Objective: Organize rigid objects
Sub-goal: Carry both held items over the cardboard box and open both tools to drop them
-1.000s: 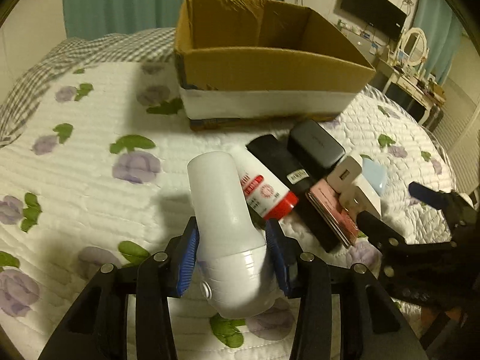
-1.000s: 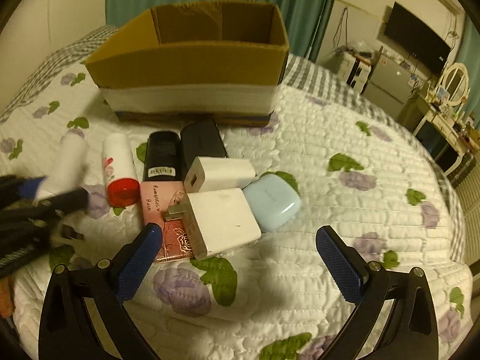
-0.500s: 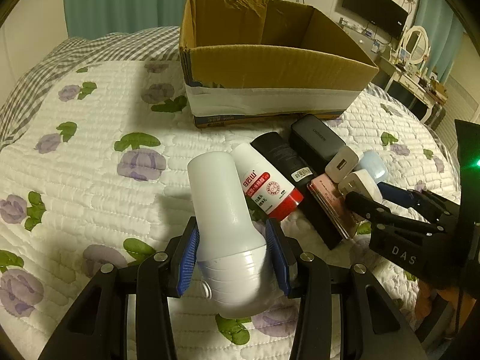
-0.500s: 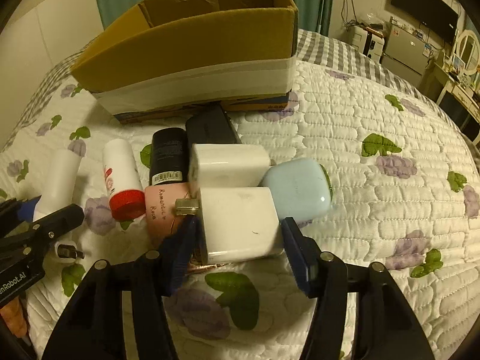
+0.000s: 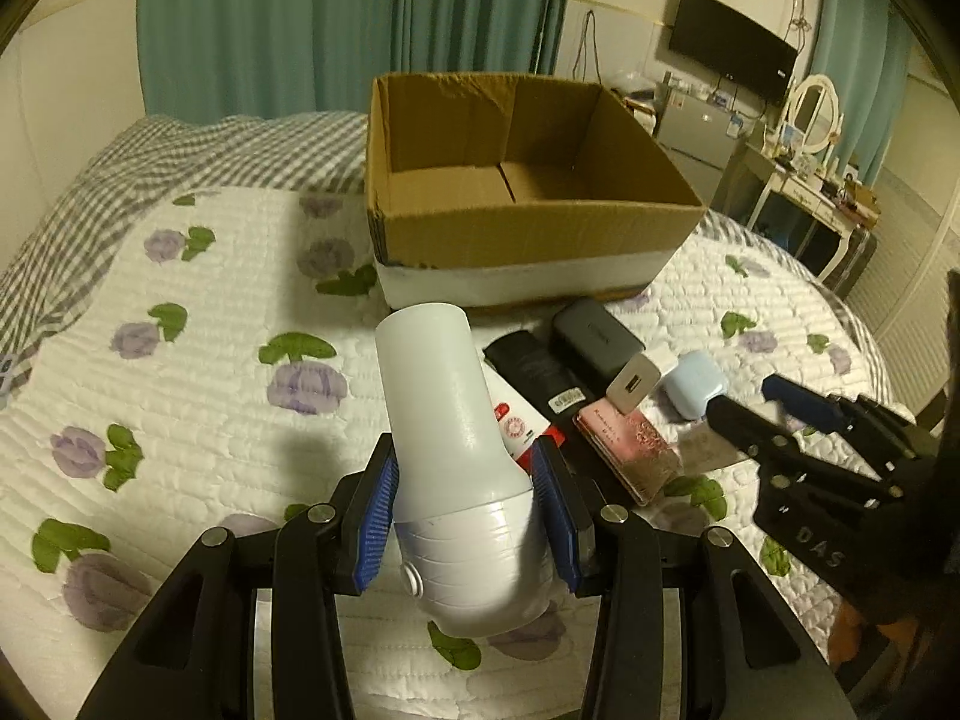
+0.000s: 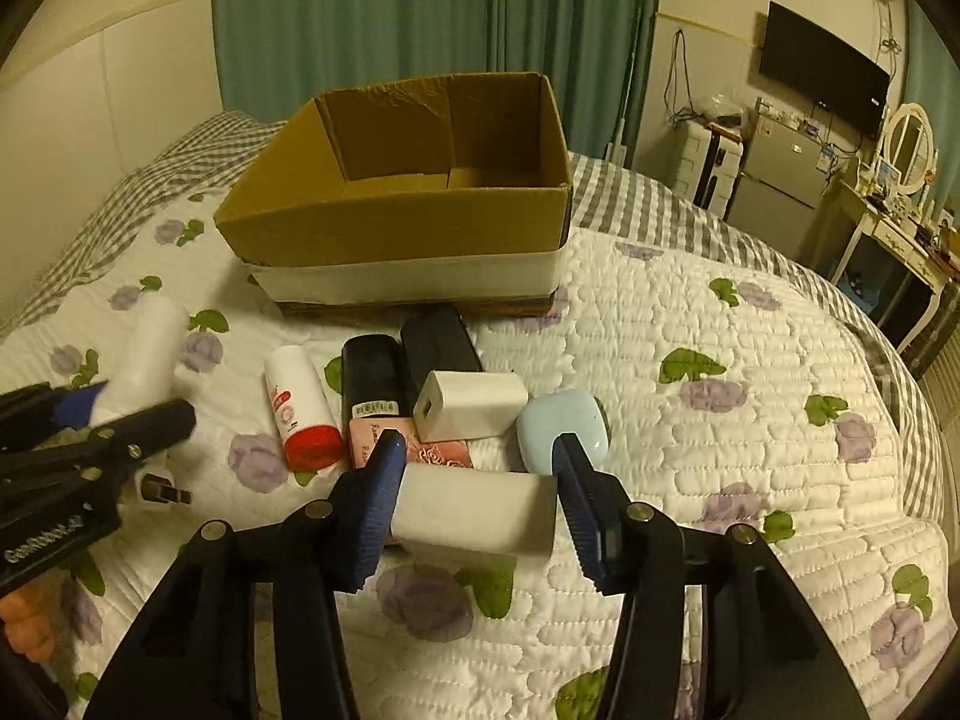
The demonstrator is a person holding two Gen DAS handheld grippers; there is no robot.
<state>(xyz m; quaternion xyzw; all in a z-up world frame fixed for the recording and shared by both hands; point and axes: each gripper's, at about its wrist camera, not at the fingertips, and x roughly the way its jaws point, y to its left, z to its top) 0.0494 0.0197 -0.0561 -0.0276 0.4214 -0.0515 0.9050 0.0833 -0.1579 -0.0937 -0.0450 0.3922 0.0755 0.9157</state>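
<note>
My left gripper (image 5: 465, 504) is shut on a white bottle (image 5: 450, 450) and holds it above the quilt, short of the open cardboard box (image 5: 516, 228). My right gripper (image 6: 477, 495) is shut on a white charger block (image 6: 474, 510), lifted just above the pile. On the quilt lie a red-capped white bottle (image 6: 300, 408), a black case (image 6: 372, 378), a dark power bank (image 6: 438, 342), a second white charger (image 6: 471, 405), a pink box (image 6: 420, 450) and a pale blue case (image 6: 564, 429). The box (image 6: 408, 228) looks empty.
All lies on a floral quilt (image 6: 690, 420) over a grey checked sheet (image 6: 648, 192). A dresser with mirror (image 6: 906, 180), a fridge and a wall TV (image 6: 822, 72) stand at the right. Teal curtains (image 6: 420, 12) hang behind the box.
My right gripper closed on the white charger block and lifted it off the pile. My left gripper rose with the white bottle, and the box interior now shows.
</note>
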